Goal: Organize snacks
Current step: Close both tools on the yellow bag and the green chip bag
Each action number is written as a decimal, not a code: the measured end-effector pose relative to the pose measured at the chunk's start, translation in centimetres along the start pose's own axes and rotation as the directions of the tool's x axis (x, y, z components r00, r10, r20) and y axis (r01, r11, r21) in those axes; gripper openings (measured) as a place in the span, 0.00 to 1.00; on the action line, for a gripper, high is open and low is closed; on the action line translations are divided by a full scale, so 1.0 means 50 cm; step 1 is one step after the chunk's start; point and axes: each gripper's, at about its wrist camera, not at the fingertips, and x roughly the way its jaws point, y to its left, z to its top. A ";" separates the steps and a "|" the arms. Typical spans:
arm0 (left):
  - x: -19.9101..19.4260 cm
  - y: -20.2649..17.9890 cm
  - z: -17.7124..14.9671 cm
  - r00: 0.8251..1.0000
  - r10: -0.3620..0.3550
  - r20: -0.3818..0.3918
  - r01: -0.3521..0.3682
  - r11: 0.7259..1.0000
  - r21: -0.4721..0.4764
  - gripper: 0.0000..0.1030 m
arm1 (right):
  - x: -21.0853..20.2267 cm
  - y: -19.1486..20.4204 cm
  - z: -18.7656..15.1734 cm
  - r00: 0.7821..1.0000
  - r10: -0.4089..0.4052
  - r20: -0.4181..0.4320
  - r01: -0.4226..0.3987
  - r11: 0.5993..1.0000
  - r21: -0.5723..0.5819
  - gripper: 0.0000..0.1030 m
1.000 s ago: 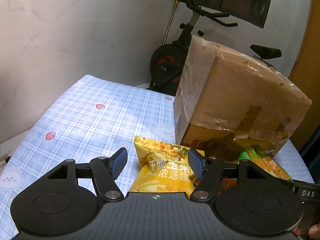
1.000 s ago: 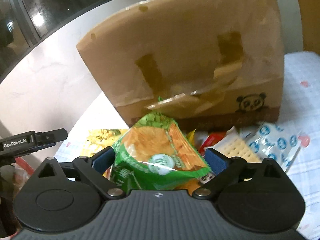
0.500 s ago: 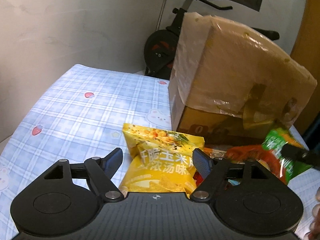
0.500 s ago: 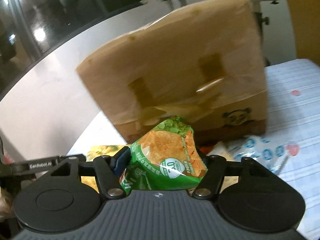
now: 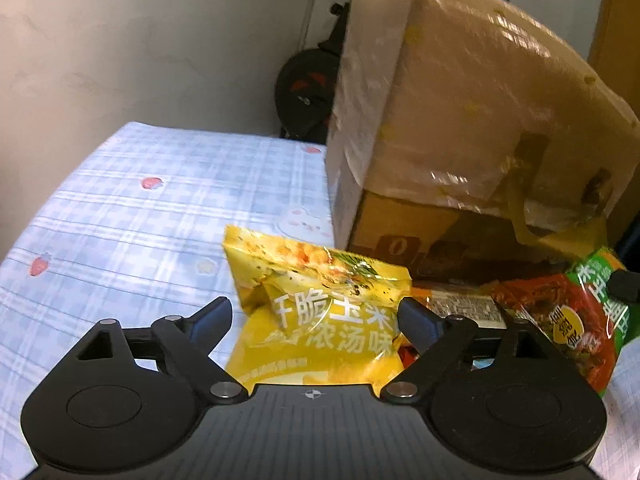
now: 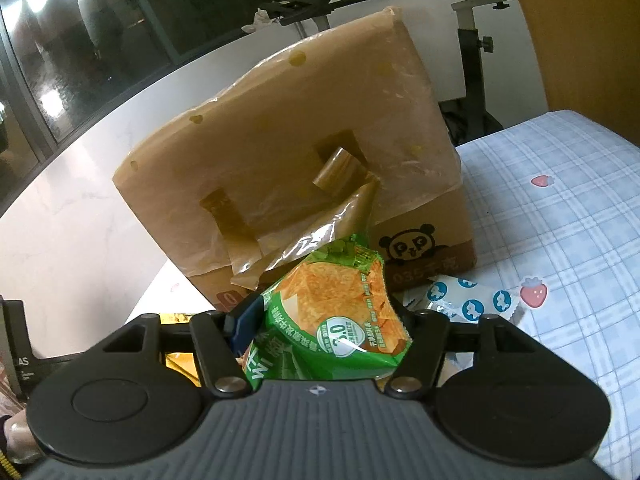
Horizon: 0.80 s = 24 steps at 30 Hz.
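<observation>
Currently green chip bag pinched between the pads of the right gripper, lifted off the cloth, crumpled at the sides; jaws closed in within the last second and now pressing on the bag. Same bag seen in the left wrist view at 3 o'clock, red-and-green print facing the lens. Yellow corn snack bag lying on the blue checked tablecloth, between the fingers of the left gripper; jaws spread wide, just been opening further, pads clear of the foil on both sides. Cardboard box wrapped in plastic film at 12 o'clock behind both bags. White-and-blue packet at 3 o'clock of the green bag, beside the box base. Exercise bike beyond the box.
</observation>
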 end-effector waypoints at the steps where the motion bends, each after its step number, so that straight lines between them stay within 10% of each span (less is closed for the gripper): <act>1: 0.005 -0.002 -0.003 1.000 -0.010 -0.010 0.010 1.000 0.006 0.89 | -0.001 0.001 -0.001 1.000 0.001 0.000 -0.001 1.000 0.001 0.62; 24: -0.124 -0.009 -0.022 0.996 0.014 0.089 -0.007 0.997 -0.074 0.70 | -0.013 0.015 -0.006 0.999 0.046 0.009 -0.046 0.999 -0.014 0.61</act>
